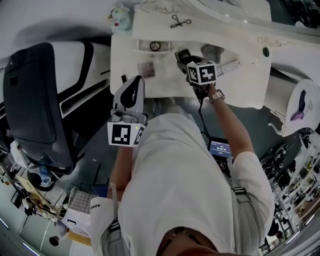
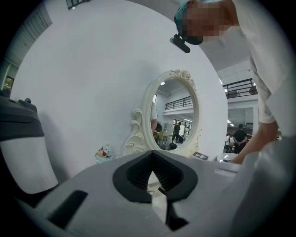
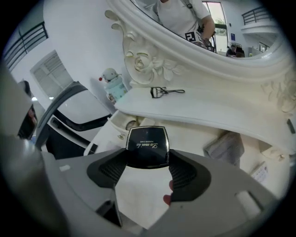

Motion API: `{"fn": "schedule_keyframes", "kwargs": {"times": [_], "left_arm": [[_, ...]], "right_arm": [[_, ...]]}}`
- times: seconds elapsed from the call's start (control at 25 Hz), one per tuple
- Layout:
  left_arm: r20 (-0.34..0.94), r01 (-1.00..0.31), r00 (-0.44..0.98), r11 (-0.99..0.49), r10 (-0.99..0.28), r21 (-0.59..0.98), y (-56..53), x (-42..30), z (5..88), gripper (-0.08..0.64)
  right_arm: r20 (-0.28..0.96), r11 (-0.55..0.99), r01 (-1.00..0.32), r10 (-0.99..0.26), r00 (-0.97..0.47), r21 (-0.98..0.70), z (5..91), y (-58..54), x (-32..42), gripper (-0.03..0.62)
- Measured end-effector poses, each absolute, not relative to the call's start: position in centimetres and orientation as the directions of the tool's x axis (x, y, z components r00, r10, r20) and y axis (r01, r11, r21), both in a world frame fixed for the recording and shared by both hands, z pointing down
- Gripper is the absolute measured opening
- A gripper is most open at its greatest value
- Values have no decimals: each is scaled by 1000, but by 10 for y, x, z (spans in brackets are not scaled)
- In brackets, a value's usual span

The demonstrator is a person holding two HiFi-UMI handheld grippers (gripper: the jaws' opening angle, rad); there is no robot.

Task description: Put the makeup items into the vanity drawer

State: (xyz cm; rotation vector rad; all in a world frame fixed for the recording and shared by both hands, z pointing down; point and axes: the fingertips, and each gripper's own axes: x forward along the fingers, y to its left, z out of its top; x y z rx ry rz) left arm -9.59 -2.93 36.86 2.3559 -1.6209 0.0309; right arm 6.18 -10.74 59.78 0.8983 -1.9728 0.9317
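My right gripper [image 3: 148, 159] is shut on a black square powder compact [image 3: 148, 144], which sits between the pads at the fingertips. In the head view this gripper [image 1: 184, 58] holds the compact [image 1: 183, 53] over the white vanity top [image 1: 160, 80], close to a shallow open compartment [image 1: 169, 46] with a ring-shaped item [image 1: 155, 46] in it. A black eyelash curler [image 3: 166, 91] lies on the upper shelf. My left gripper [image 1: 131, 92] is shut with nothing in it. It is held near the person's torso and points towards the oval mirror [image 2: 173, 115].
A small palette [image 1: 146, 69] and a flat pack [image 1: 227, 67] lie on the vanity top. A little toy figure [image 1: 120, 15] stands at the back left corner. A black and white chair [image 1: 35, 105] is left of the vanity.
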Motion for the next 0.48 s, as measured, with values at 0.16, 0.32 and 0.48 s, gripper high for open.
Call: {"fn": "schedule_keyframes", "kwargs": {"times": [0.16,0.32,0.48], "left_arm": [[158,-911,379,-338,-912,235,-23,-111,367,6],[141,-907,381,-340,-914,248,-20,-130,366,6],[124,-906,377,-338,-918,253,-19,-151,364,6]], "right_arm": [[833,526,-790,-246,-495,-314,565,-99,12,304],[865,562,-775,-194,-463,-289,562,-98,-30,304],[887,563,-773,-141,-440,-293,572,-99,-58,304]]}}
